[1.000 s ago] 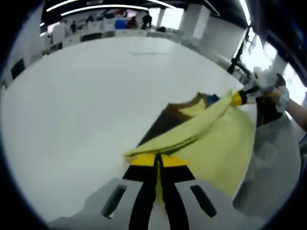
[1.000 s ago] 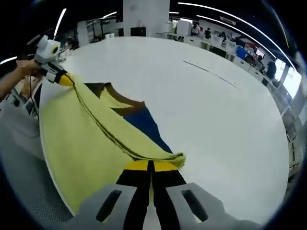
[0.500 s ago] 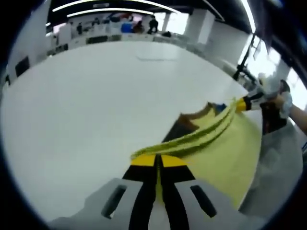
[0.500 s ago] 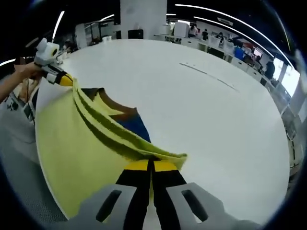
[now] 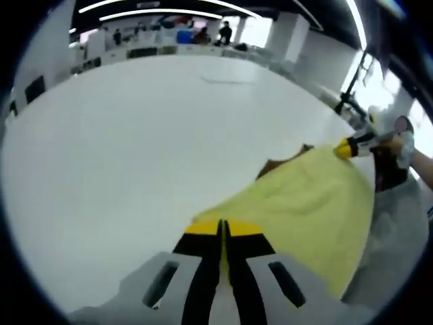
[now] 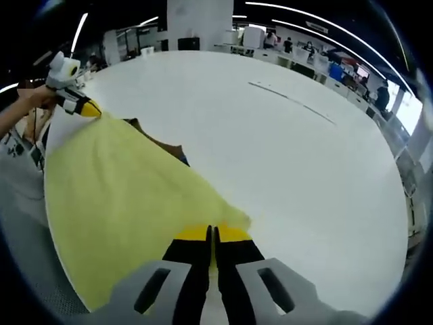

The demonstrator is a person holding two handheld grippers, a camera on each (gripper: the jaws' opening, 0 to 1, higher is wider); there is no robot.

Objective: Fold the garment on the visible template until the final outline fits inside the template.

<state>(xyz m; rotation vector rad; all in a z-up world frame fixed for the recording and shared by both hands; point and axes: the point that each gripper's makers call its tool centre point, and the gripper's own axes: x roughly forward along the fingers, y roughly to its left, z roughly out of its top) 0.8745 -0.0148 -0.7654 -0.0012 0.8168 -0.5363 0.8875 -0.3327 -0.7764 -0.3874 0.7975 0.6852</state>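
Both grippers, left (image 5: 222,227) and right (image 6: 211,233), clenched on the garment (image 6: 122,196), we have pulled its sagging edge taut, flattening it to lay over the table (image 6: 284,156).

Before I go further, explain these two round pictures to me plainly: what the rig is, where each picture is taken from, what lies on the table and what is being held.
There is no robot here. A person holds a two-jaw tool in each hand, and a fisheye camera rides on each tool, looking forward along its jaws. In the left gripper view, the left gripper rises from the bottom; the right gripper enters at the right edge. In the right gripper view, the right gripper is at the bottom and the left gripper sits at upper left. On the white table lies a yellow garment. Each gripper is shut on one corner of it, stretching the edge between them. A dark cloth part peeks out beyond that edge.
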